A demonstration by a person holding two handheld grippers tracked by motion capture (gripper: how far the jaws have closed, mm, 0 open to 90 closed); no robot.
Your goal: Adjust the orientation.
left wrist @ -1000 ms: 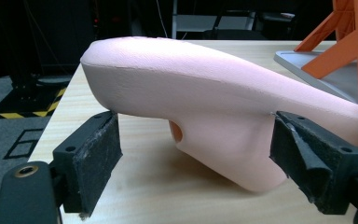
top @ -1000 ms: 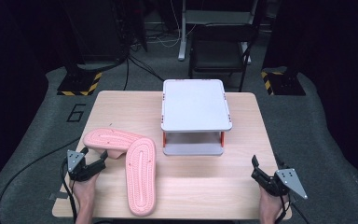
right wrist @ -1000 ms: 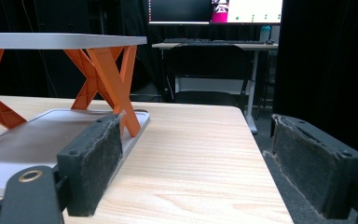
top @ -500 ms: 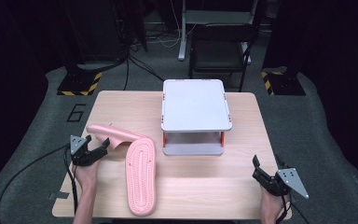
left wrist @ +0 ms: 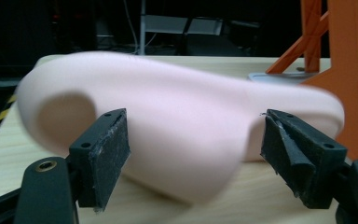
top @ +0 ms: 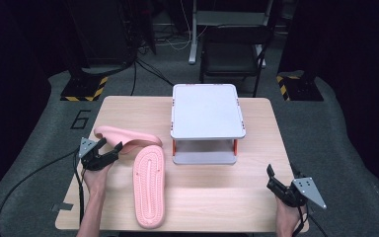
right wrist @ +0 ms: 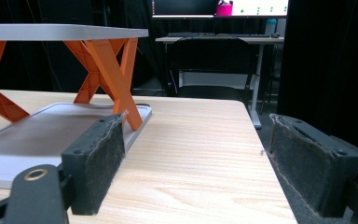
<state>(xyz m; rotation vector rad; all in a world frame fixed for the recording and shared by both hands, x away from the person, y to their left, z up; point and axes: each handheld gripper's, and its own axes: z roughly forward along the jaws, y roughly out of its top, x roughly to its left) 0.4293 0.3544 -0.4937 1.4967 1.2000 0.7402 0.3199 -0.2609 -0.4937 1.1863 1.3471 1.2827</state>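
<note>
L gripper (top: 109,149) closing in on upper slipper (top: 128,138), heel end.
Slipper's lying just ahead of L jaws, between the pads (left wrist: 109,151) but not pinched yet; jaws have just been closing. Long axis running L-to-R across table (top: 217,197), toe toward rack (top: 206,116), partly lifted over 2nd slipper (top: 149,185). R gripper (top: 276,178) sitting open, nothing in it, well apart by R edge.

Left claw (top: 109,150) jaws wide, just closing slightly; right claw (top: 272,179) likewise, low.
</note>
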